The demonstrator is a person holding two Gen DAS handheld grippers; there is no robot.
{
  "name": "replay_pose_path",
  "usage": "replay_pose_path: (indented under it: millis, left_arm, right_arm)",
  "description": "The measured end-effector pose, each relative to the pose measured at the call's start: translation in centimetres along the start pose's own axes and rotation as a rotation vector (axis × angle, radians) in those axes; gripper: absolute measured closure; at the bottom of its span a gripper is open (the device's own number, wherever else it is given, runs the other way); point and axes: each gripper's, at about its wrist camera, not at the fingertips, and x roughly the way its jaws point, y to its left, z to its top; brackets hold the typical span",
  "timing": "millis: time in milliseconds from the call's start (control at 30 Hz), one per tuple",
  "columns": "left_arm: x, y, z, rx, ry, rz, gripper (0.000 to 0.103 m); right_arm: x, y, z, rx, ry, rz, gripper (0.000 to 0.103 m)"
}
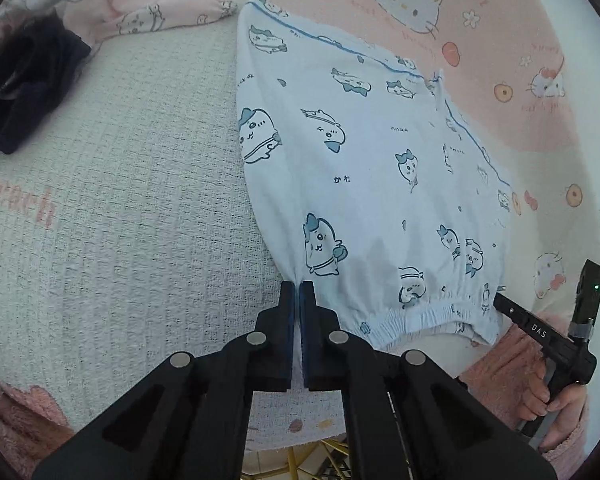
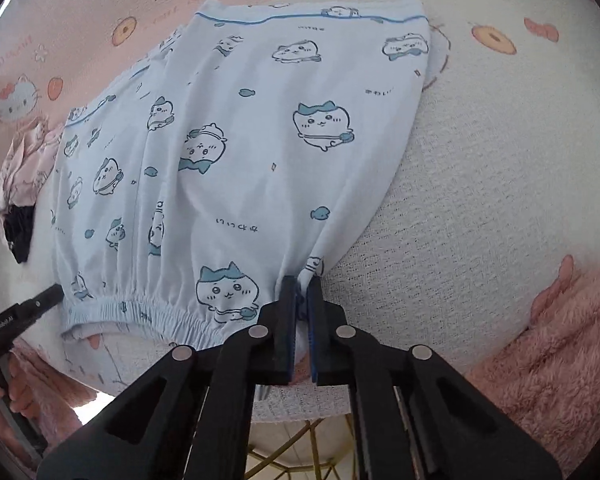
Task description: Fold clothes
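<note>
**Both waistband corners pinched, fold ready to begin**

The pale blue cotton shorts printed with cartoon cats (image 1: 364, 184) lie flat on the white waffle-textured cover (image 1: 120, 220), their elastic waistband at the near edge and the blue-piped leg hems on the far side, over the pink cartoon-cat blanket (image 1: 480, 20). A black garment (image 1: 24, 80) sits well off to the shorts' left, beside crumpled pink printed fabric (image 1: 152, 8).

The left hand-held gripper (image 1: 299, 292) is clamped shut on the waistband's left corner, cloth bunched between its blue pads. The right hand-held gripper (image 2: 300, 288) is likewise closed on the waistband's right corner, with gathers radiating from the pinch. In the left wrist view, the right tool's black body shows at the waistband's far end, held by a hand (image 1: 556, 404) in a fluffy pink sleeve.

Both tools point steeply downward at the waistband. The step in hand appears to be securing the grasp. Next, likely, both corners must lift together and carry toward the hems, kept level so the fabric folds evenly.
</note>
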Motion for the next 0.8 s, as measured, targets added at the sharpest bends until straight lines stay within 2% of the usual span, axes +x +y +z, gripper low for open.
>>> replay_pose_path:
  millis: [67,167,267,367,467,567,633,667,800]
  left_arm:
    - [-0.9,0.5,-0.4,-0.007,-0.012,0.042,0.101]
    - [-0.3,2.4,-0.6,-0.041,0.044,0.062,0.100]
    - [-0.7,2.7,-0.4,-0.075,0.048,0.046,0.096]
    - [-2.1,2.7,-0.4,-0.073,0.017,0.078,0.095]
    - [-2.0,4.2,-0.5,-0.166,0.044,-0.026,0.090]
    - [-1.2,5.1,-0.9,-0.247,0.075,-0.114,0.087]
    - [-0.5,4.4,-1.1,-0.236,0.091,-0.130,0.086]
    - [-0.3,4.1,-1.2,-0.225,0.097,-0.124,0.086]
    - [0.4,1.7,-1.7,-0.111,0.095,-0.034,0.086]
  right_arm:
    - [-0.6,0.1,-0.2,-0.034,-0.025,-0.095,0.101]
    - [-0.2,-1.3,-0.4,0.012,0.008,-0.141,0.101]
    - [-0.4,-2.1,-0.2,0.053,0.007,-0.127,0.101]
    - [-1.7,-3.0,-0.1,0.092,-0.027,-0.133,0.100]
    - [-2.3,-4.9,-0.2,0.210,-0.036,-0.035,0.096]
    - [-1.6,-5.6,-0.4,0.275,0.014,0.083,0.089]
    - [-0.7,-5.7,-0.9,0.306,0.068,0.182,0.089]
    - [-0.4,-6.0,-1.2,0.301,0.086,0.201,0.089]
    - [-1.0,-4.1,-2.0,0.188,0.064,0.090,0.088]
